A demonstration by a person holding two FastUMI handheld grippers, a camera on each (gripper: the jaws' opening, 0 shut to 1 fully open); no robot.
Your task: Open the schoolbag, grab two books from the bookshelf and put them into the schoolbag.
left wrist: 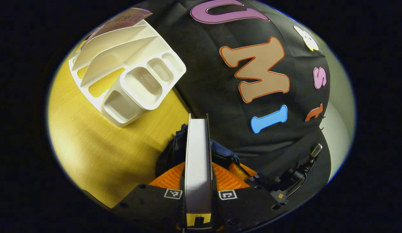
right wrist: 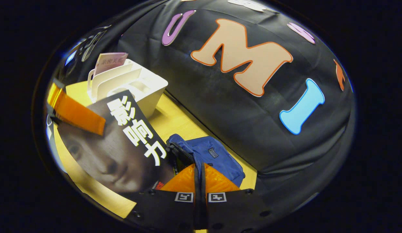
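Note:
My left gripper (left wrist: 198,168) is shut on a book (left wrist: 197,142), seen edge-on with its white pages upright between the fingers. Just under and behind it lies the dark blue schoolbag (left wrist: 225,152). In the right gripper view the same book (right wrist: 123,149) shows its dark cover with white characters, tilted beside the blue schoolbag (right wrist: 217,155). One finger (right wrist: 76,113) of the left gripper presses on the cover. My right gripper (right wrist: 199,170) is shut, fingers together just short of the bag, with nothing visible between them. It also appears low on the right (left wrist: 296,178) in the left gripper view.
The white bookshelf (left wrist: 136,81) (right wrist: 145,87) stands on the yellow wooden table (left wrist: 90,145) (right wrist: 181,119), with a pink book (left wrist: 126,17) (right wrist: 110,61) in a rear slot. The black cloth wall runs along the table's far edge behind the bag.

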